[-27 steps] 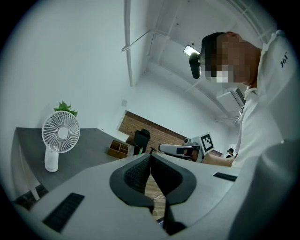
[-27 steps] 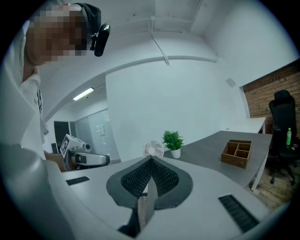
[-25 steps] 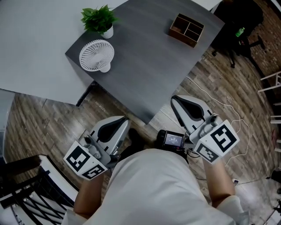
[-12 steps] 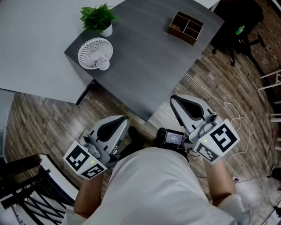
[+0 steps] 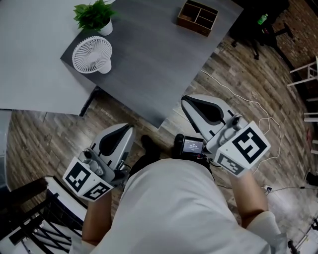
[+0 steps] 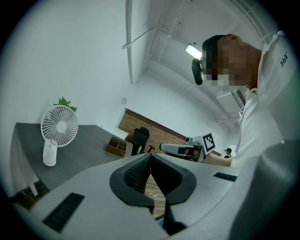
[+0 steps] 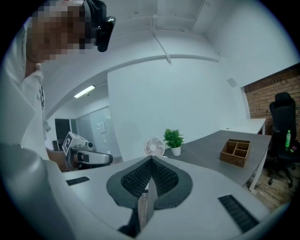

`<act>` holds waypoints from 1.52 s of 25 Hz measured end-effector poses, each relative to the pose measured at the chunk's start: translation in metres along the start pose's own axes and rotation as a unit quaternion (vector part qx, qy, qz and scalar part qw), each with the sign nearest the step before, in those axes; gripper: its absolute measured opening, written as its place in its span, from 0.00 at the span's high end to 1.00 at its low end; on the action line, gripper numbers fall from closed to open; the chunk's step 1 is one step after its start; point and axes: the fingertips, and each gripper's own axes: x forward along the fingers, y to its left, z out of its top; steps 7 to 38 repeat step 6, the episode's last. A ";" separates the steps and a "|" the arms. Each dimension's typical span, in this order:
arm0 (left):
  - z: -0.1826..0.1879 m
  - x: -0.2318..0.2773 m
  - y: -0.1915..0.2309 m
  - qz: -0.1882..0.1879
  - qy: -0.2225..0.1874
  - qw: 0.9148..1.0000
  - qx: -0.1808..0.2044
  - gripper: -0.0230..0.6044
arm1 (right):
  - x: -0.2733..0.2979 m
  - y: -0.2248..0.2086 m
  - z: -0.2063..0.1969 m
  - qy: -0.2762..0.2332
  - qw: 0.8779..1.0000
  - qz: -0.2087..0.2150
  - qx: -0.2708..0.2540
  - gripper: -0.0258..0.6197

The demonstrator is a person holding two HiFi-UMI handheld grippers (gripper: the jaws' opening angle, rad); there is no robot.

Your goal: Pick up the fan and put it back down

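Left tool (image 5: 127, 128) and right tool (image 5: 185, 99) pinched shut on nothing, held at six o'clock off the tabletop (image 5: 149, 64); pick-up not yet begun, so likely next: reach toward the fan (image 5: 92, 54) standing at eleven o'clock beside the plant (image 5: 93, 15), opening wide for its stand.

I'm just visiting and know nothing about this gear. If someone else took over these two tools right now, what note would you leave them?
Left hand-held gripper: jaws shut, empty, held over the floor, close to the person's body.
Right hand-held gripper: jaws shut, empty, near the edge of the dark table.
Fan: upright near the table's corner, beside the potted plant; neither gripper touches it.
Done: nothing, the fan is not yet lifted.
Left: reach in, open a gripper, grip the fan, lift it, put it back down.
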 end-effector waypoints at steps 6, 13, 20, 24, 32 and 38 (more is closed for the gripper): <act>-0.007 0.002 -0.003 -0.001 0.004 1.000 -0.002 0.94 | -0.005 0.000 -0.005 0.000 1.000 -0.003 -0.005 0.95; -0.007 0.002 -0.003 -0.001 0.004 1.000 -0.002 0.94 | -0.005 0.000 -0.005 0.000 1.000 -0.003 -0.005 0.95; -0.007 0.002 -0.003 -0.001 0.004 1.000 -0.002 0.94 | -0.005 0.000 -0.005 0.000 1.000 -0.003 -0.005 0.95; -0.007 0.002 -0.003 -0.001 0.004 1.000 -0.002 0.94 | -0.005 0.000 -0.005 0.000 1.000 -0.003 -0.005 0.95; -0.007 0.002 -0.003 -0.001 0.004 1.000 -0.002 0.94 | -0.005 0.000 -0.005 0.000 1.000 -0.003 -0.005 0.95; -0.007 0.002 -0.003 -0.001 0.004 1.000 -0.002 0.94 | -0.005 0.000 -0.005 0.000 1.000 -0.003 -0.005 0.95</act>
